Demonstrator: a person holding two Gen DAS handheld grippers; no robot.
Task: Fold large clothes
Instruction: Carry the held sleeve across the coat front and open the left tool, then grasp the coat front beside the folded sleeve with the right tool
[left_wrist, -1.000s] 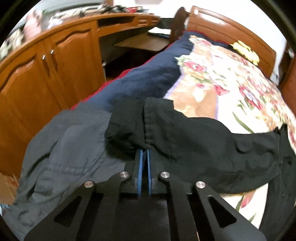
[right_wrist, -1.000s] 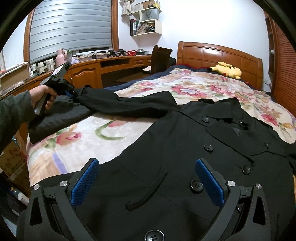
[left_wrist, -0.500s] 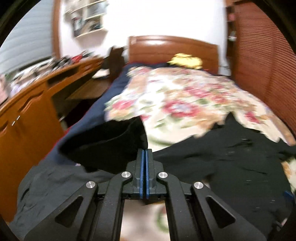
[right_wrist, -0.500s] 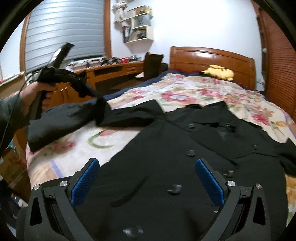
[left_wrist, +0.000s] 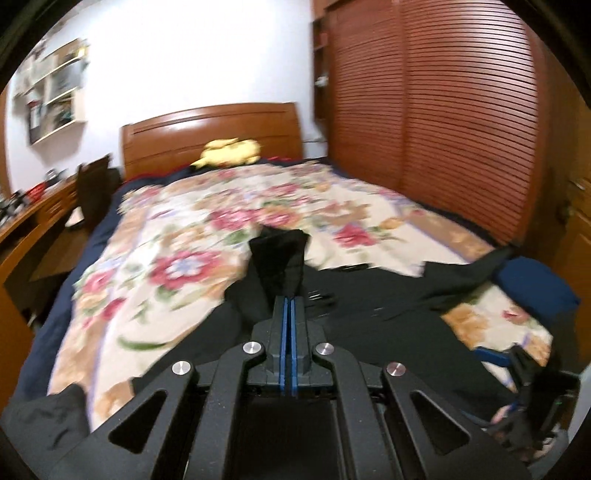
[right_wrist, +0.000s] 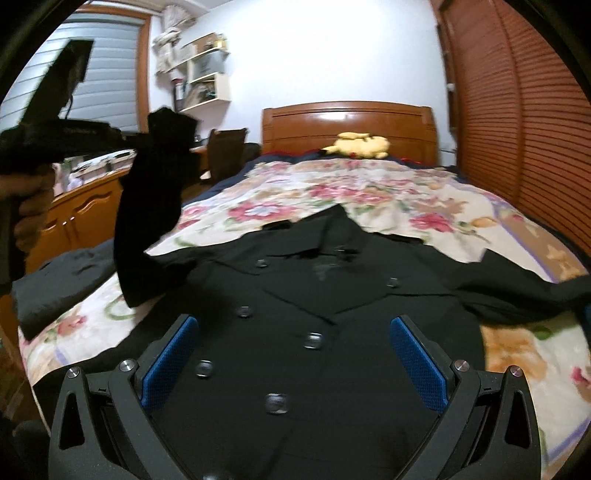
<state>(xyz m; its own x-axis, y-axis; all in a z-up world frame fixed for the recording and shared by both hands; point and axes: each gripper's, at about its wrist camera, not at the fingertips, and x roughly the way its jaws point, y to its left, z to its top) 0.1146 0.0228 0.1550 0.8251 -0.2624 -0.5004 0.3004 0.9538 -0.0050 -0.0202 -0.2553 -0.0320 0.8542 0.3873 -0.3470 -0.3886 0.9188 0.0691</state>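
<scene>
A black button-front coat (right_wrist: 325, 295) lies face up across the floral bedspread (right_wrist: 369, 192). My left gripper (left_wrist: 289, 301) is shut on the cuff of the coat's sleeve (left_wrist: 280, 254), which stands up past the pads. In the right wrist view that sleeve (right_wrist: 151, 206) hangs lifted above the bed's left side, held by the left gripper (right_wrist: 147, 138) in a hand (right_wrist: 26, 199). My right gripper (right_wrist: 295, 354) stands open just above the coat's lower front, nothing between its blue pads (right_wrist: 171, 360). The coat's other sleeve (right_wrist: 517, 288) stretches to the right.
A dark grey garment (right_wrist: 59, 284) lies at the bed's left edge. A yellow plush toy (right_wrist: 358, 146) sits by the wooden headboard (right_wrist: 347, 118). A wooden desk and cabinets (right_wrist: 81, 210) run along the left, slatted wardrobe doors (right_wrist: 524, 110) along the right. A blue cushion (left_wrist: 532, 291) lies at the right.
My left gripper has risen and swung toward the bed's middle, carrying the sleeve cuff off the bed's left edge. The right gripper shifted slightly over the coat front and stays open.
</scene>
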